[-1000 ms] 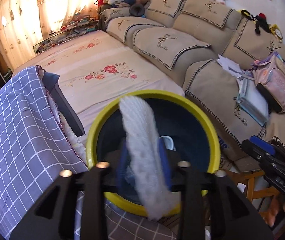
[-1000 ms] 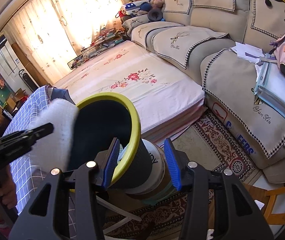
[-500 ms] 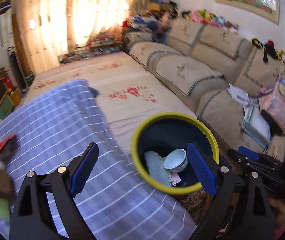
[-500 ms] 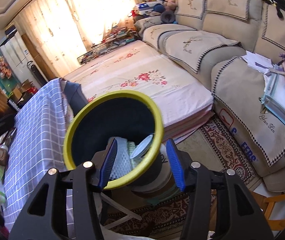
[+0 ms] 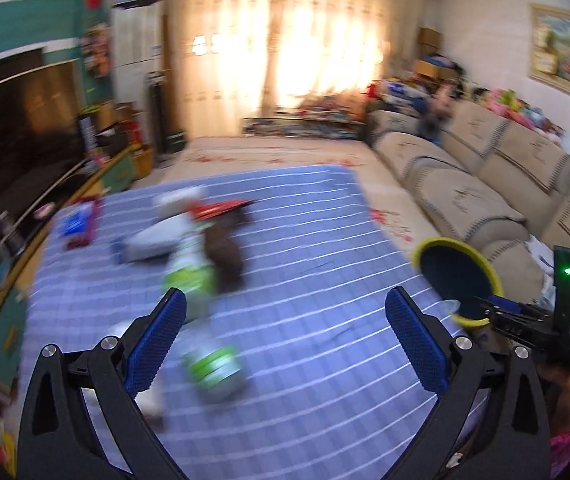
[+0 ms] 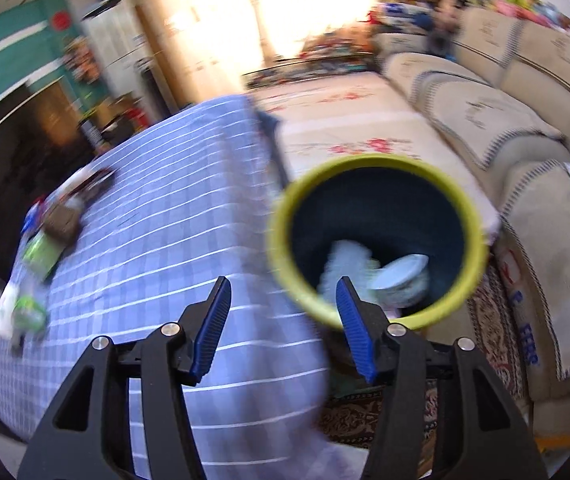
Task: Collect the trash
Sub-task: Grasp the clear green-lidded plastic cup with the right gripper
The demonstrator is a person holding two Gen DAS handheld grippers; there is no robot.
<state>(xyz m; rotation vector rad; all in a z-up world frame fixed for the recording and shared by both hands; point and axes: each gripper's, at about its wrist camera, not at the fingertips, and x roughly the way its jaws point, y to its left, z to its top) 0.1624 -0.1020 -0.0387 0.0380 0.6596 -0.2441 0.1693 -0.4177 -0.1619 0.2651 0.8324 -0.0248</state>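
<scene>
My left gripper (image 5: 285,340) is wide open and holds nothing. Its two fingers have bumpy blue pads (image 5: 157,342) that look like rubber. It hangs over the table with the soft blue checked cloth (image 5: 325,360).

My right gripper (image 6: 283,326) is partly open and it holds nothing too. It points down near the round dark bin with the yellow rim (image 6: 377,240), which stands just beside the table's edge.

Some of the job is done, I think. Inside the bin I see a white fluffy thing (image 6: 343,262) and a small white bowl (image 6: 403,278), leaning on its side. The fluffy thing looks soft like a towel. The bowl looks hard and smooth.

More trash waits on the table. Nearest my left gripper lies a see-through plastic bottle with a green label (image 5: 213,368). A bit farther is another green-label bottle (image 5: 191,276), then a lumpy brown thing (image 5: 225,254) that I can't make out because it is blurry. Behind those sit a flat red wrapper (image 5: 221,209), a white crinkly bag (image 5: 153,240) and a blue and red packet (image 5: 79,224). I think all of these have yet to go in the bin.

Far off is a long tan cloth sofa (image 5: 465,184) and bright pale curtains (image 5: 305,52).
</scene>
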